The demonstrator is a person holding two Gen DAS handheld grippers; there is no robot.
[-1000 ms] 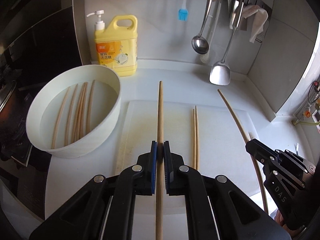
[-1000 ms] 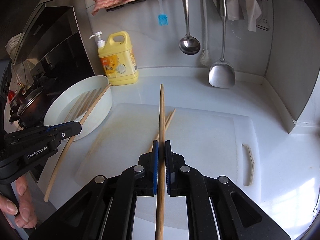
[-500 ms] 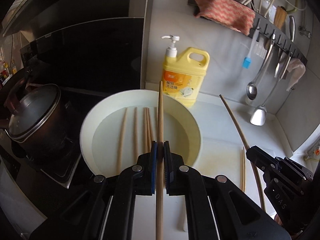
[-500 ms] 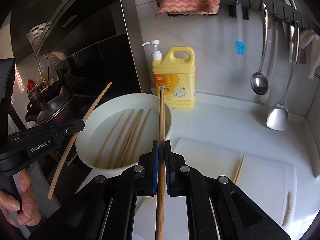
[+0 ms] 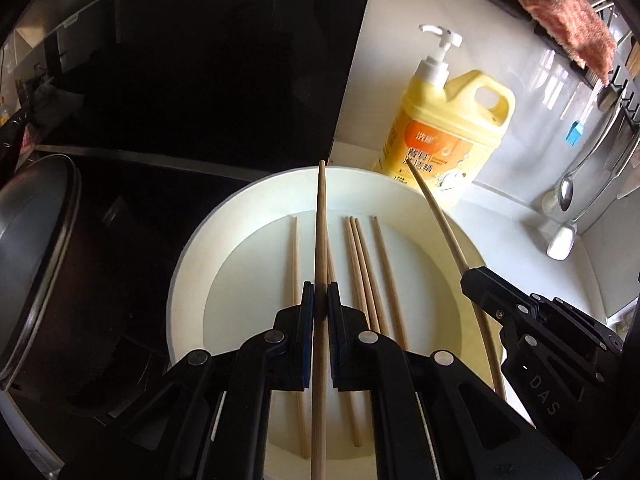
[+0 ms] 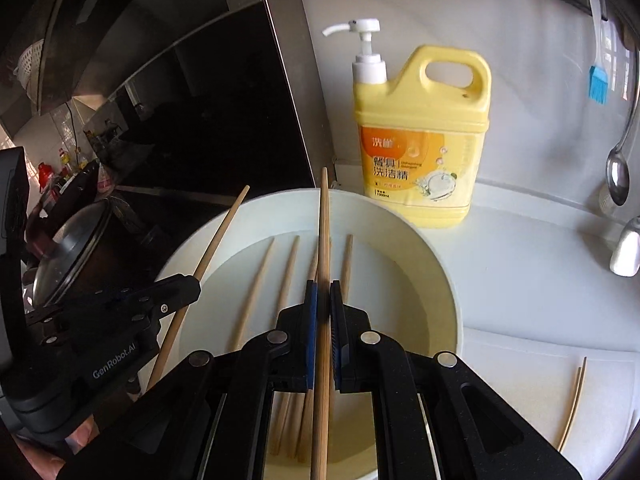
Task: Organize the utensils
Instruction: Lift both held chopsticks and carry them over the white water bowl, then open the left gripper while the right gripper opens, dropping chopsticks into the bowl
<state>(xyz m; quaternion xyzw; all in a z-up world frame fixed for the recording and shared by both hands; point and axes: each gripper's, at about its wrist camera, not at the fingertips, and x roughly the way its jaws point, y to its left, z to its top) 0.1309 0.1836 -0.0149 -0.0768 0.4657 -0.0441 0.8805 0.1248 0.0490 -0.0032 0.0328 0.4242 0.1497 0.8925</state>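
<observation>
Left wrist view: one chopstick (image 5: 320, 240) is clamped between the left gripper (image 5: 320, 300) fingers above the white bowl (image 5: 192, 248) of loose chopsticks (image 5: 362, 256). Another chopstick (image 6: 325, 248) is pinched by the right gripper (image 6: 323, 300) over that bowl.

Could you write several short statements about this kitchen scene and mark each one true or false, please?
1. Each gripper is shut on one chopstick. True: the left gripper clamps a chopstick, and the right gripper clamps another chopstick.
2. The white bowl is empty. False: several chopsticks lie in it.
3. The yellow detergent bottle stands behind the bowl. True.
4. The detergent bottle has a screw cap. False: it has a white pump.
5. Two chopsticks lie on the cutting board. True.
</observation>
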